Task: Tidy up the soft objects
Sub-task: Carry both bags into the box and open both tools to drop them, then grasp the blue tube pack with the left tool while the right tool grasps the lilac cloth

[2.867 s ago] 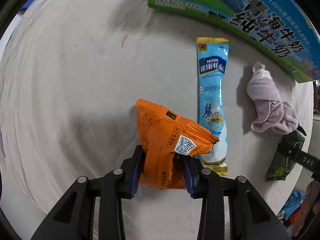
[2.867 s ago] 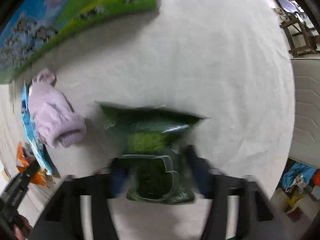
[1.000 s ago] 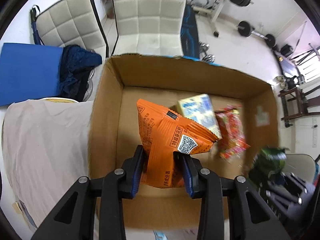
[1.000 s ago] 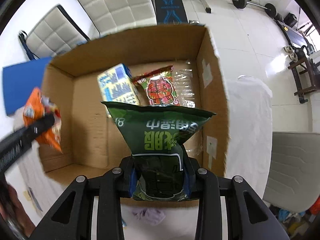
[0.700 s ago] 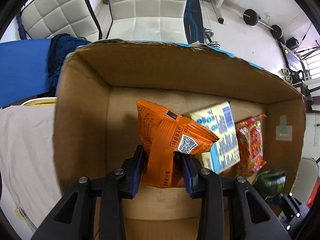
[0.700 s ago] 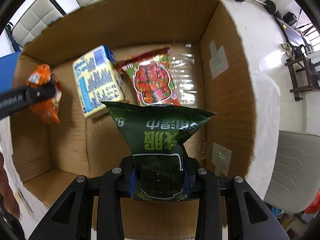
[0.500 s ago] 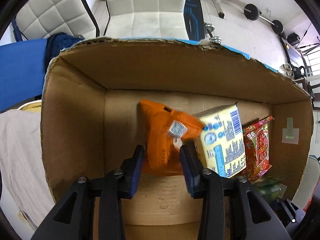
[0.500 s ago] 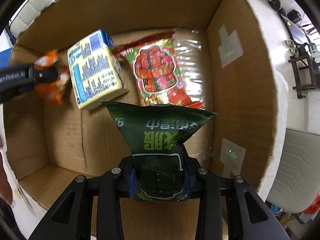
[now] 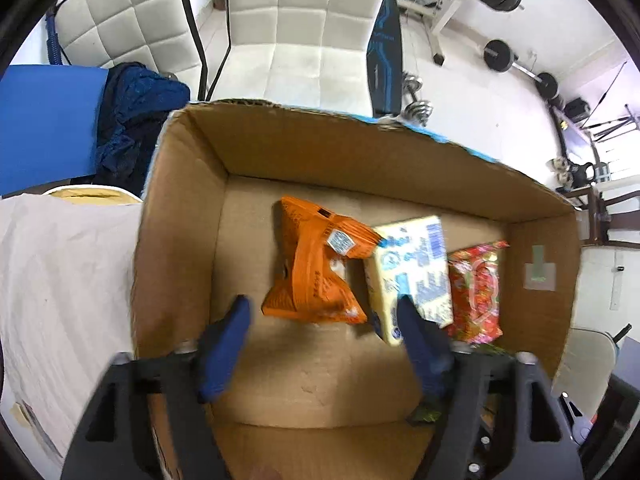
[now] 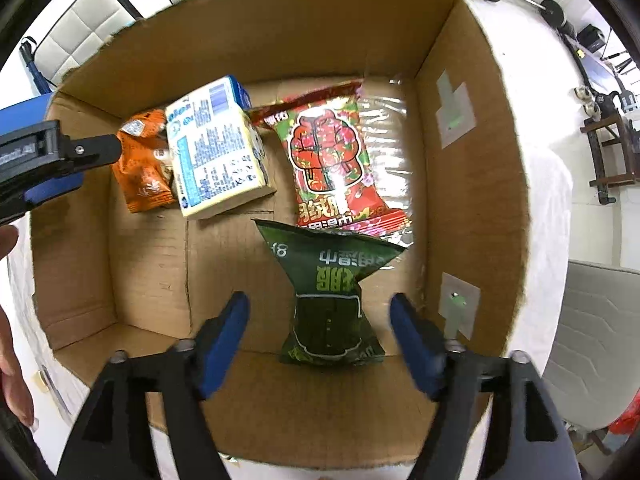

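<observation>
Left claw (image 9: 322,312): blue pads now spread wide apart, where half a second ago they clamped the orange packet.
Orange packet (image 9: 316,276): released; now lies on the floor of the cardboard box (image 9: 180,216), its right edge against the yellow-and-blue carton (image 9: 412,268). Three seconds ago it was held above the cloth-covered bench.
Right claw (image 10: 320,312): pads now parted, where they gripped the green packet half a second ago.
Green packet (image 10: 332,300): free of both pads; now sits low in the box, its top edge overlapping the red packet (image 10: 332,160).
Views: both cameras, once looking at the bench, now look into the box.
</observation>
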`<action>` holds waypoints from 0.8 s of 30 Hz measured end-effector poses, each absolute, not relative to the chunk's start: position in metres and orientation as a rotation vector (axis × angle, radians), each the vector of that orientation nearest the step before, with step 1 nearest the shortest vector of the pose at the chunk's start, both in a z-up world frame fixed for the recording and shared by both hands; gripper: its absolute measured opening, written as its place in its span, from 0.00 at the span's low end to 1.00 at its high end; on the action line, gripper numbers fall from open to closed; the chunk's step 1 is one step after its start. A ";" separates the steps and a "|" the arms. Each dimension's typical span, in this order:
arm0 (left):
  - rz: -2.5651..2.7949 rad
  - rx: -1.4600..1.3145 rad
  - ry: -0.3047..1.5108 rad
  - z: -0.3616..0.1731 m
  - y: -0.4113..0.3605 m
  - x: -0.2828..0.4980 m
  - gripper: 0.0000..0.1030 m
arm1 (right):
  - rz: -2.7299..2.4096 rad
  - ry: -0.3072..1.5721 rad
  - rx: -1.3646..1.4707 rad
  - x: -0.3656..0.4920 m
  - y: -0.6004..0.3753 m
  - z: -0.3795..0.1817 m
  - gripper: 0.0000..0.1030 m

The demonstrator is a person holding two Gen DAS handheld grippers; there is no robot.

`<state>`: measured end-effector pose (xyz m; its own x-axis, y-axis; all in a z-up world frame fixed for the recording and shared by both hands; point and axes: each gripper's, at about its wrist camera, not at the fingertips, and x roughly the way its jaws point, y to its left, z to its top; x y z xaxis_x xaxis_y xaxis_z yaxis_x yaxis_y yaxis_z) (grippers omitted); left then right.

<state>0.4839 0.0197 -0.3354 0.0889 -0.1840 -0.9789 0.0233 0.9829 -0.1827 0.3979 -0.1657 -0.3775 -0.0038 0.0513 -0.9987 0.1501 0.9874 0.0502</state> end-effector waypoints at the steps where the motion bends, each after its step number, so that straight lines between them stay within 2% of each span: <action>1: -0.154 -0.123 1.465 -0.330 0.020 0.478 0.89 | -0.084 1.565 0.163 0.395 -0.167 -0.374 0.88; 3: -0.145 -0.096 1.441 -0.323 0.016 0.470 0.93 | -0.090 1.547 0.167 0.390 -0.172 -0.371 1.00; 6: -0.152 -0.083 1.392 -0.310 0.016 0.450 0.98 | -0.093 1.517 0.159 0.378 -0.169 -0.362 1.00; 24: -0.120 -0.053 1.194 -0.240 0.019 0.345 0.99 | -0.097 1.314 0.068 0.307 -0.162 -0.276 1.00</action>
<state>0.3445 0.0194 -0.2401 0.3622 -0.1208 -0.9242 0.0649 0.9924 -0.1043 0.3073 -0.1617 -0.2763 0.2509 -0.0327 -0.9675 0.1102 0.9939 -0.0050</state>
